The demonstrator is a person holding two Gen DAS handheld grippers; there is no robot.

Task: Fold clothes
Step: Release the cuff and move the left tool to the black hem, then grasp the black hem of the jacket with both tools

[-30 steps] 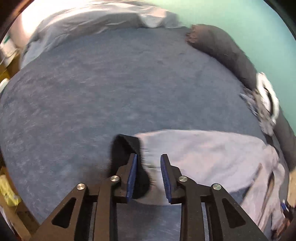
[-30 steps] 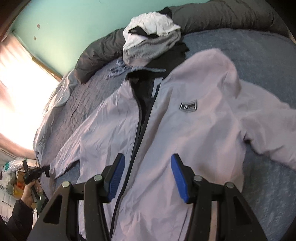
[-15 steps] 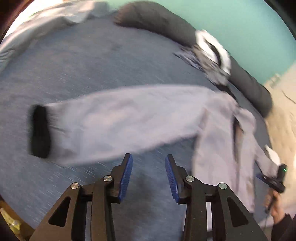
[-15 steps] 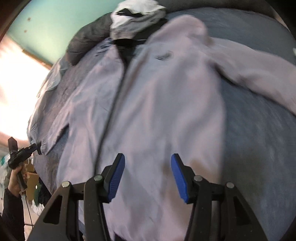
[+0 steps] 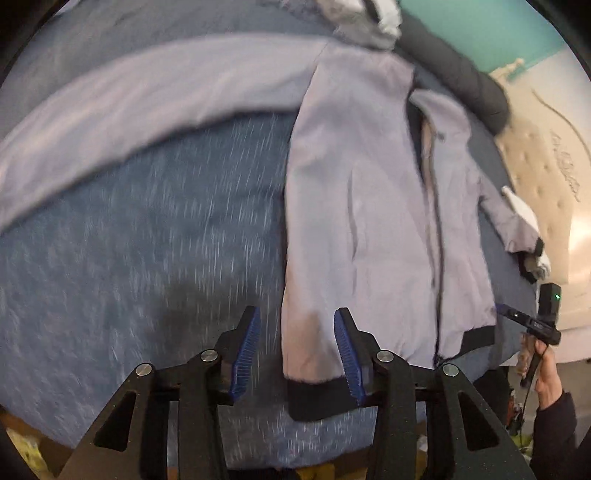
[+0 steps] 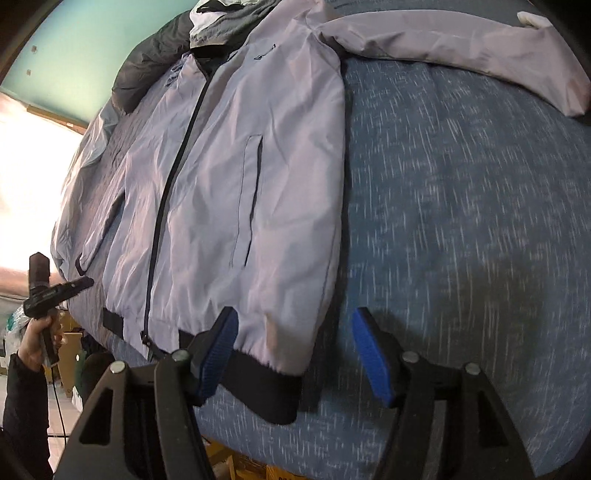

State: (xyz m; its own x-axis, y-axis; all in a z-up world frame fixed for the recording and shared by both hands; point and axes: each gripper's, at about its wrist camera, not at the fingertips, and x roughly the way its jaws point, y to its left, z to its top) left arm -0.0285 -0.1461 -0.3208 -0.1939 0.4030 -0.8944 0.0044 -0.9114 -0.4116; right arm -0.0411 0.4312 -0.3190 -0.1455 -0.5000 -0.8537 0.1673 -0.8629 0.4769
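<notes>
A pale lilac zip jacket [image 5: 369, 221] lies front up on the blue bed cover [image 5: 129, 258], one sleeve stretched far out to the left. My left gripper [image 5: 295, 356] hangs over the left corner of its black hem band [image 5: 317, 402]. Its jaws are opening and the pads are not pressing on the cloth. In the right wrist view the jacket [image 6: 221, 184] fills the left half. My right gripper [image 6: 293, 352] is over the other corner of the hem band [image 6: 266, 387], jaws opening, nothing gripped. Each view shows the other gripper [image 5: 506, 310] [image 6: 79, 285] in a hand.
A pile of grey and white clothes [image 6: 221, 14] sits by the jacket's collar, against a dark rolled duvet [image 5: 461, 74]. A beige tufted surface [image 5: 546, 166] lies past the bed's right side. The bed's near edge runs just under both grippers, with boxes on the floor below.
The left gripper has left the black sleeve cuff and swung along the sleeve to the hem corner, jaws wider. The right gripper has come down from the jacket's front to the other hem corner, jaws wider.
</notes>
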